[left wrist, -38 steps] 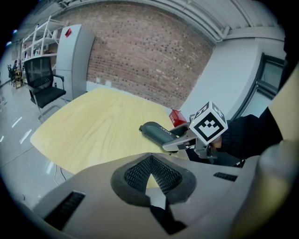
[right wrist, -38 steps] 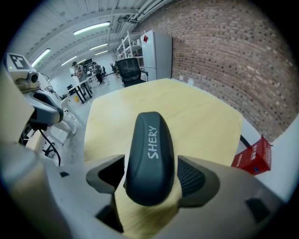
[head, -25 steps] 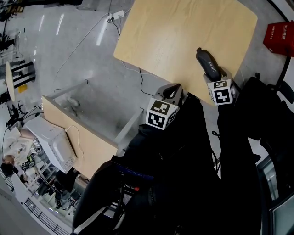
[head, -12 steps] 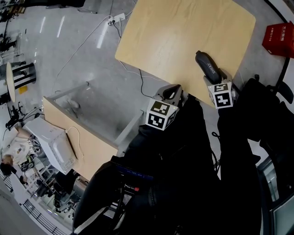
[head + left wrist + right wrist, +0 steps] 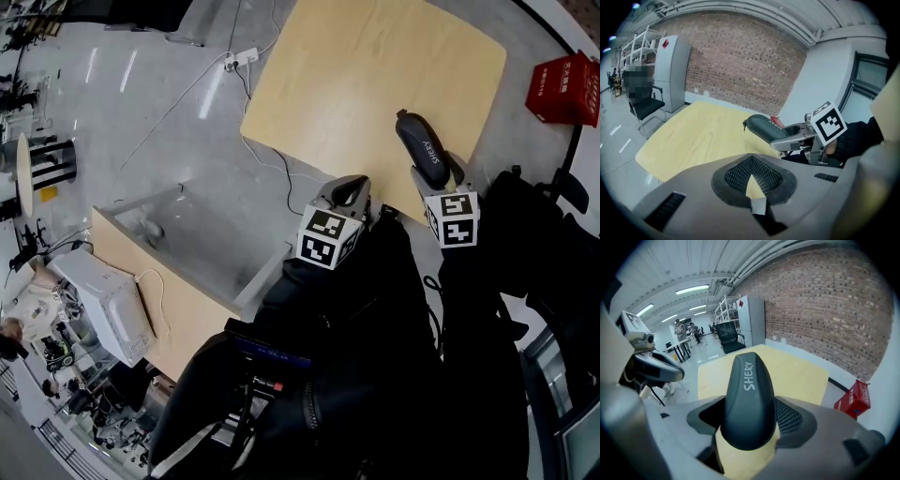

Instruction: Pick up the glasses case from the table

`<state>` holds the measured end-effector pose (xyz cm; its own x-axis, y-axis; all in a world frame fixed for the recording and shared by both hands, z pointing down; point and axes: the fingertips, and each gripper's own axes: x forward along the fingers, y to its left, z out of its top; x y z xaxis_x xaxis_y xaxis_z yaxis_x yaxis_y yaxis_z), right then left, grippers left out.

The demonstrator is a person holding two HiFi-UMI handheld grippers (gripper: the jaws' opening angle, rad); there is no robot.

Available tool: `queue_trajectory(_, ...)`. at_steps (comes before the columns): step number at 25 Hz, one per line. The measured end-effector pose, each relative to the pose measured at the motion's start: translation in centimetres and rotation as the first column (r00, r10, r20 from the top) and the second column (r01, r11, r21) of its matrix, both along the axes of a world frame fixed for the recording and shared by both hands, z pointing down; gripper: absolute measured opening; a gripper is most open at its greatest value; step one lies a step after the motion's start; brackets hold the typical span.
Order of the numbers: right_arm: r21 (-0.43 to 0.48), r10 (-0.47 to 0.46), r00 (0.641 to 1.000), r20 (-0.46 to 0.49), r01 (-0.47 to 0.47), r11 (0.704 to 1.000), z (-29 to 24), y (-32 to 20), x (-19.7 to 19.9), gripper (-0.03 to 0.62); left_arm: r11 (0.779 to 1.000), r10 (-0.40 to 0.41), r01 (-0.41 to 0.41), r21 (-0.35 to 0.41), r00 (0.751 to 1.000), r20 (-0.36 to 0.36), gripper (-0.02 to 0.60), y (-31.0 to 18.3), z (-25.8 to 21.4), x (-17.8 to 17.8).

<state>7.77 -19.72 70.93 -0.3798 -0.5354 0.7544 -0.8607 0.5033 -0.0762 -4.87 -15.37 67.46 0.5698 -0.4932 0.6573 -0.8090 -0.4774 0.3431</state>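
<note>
The glasses case (image 5: 424,150) is a dark, rounded case printed "SHERY". My right gripper (image 5: 439,174) is shut on its near end and holds it tilted over the near edge of the light wooden table (image 5: 356,75). In the right gripper view the case (image 5: 749,394) fills the space between the pads of the right gripper (image 5: 749,423). My left gripper (image 5: 349,192) hangs just off the table's near edge, shut with nothing in it. In the left gripper view, beyond the left gripper (image 5: 752,176), the case (image 5: 764,127) juts out from the right gripper (image 5: 801,138).
A red box (image 5: 569,84) stands on the floor beyond the table's right side. A power strip (image 5: 239,58) with cables lies on the floor to the left. A second table with a white appliance (image 5: 103,300) stands at lower left. An office chair (image 5: 644,108) is by the far table edge.
The right gripper with the case has drawn slightly back toward me. The left gripper has hardly moved.
</note>
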Motion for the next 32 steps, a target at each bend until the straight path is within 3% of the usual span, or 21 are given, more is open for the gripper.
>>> queue_trajectory(6, 0.13, 0.046, 0.993, 0.105, -0.06, 0.99, -7.9, 0.0, 0.1, 0.341, 0.994, -0.008, 0.008, 0.107, 1.0, -0.007, 0.0, -2.2, -5.1, 0.1)
queue_trajectory(13, 0.253, 0.021, 0.985, 0.172, -0.065, 0.965, -16.4, 1.1, 0.2, 0.341, 0.971, 0.009, 0.003, 0.24, 0.999, -0.048, 0.0, -3.8, -12.5, 1.5)
queue_trajectory(19, 0.352, 0.032, 0.964, 0.264, -0.127, 0.927, -23.1, 1.5, 0.7, 0.341, 0.93, 0.029, -0.002, 0.368, 0.997, -0.067, 0.0, -4.5, -18.8, 2.3)
queue_trajectory(23, 0.418, 0.009, 0.961, 0.276, -0.128, 0.9, -26.3, 1.2, 0.9, 0.341, 0.906, 0.029, 0.005, 0.424, 0.997, -0.073, 0.0, -5.0, -21.5, 2.4)
queue_trajectory(32, 0.559, -0.011, 0.95, 0.311, -0.173, 0.811, -33.2, 0.1, 0.9, 0.341, 0.84, 0.05, 0.002, 0.542, 0.995, -0.082, 0.0, -6.8, -27.6, 2.3)
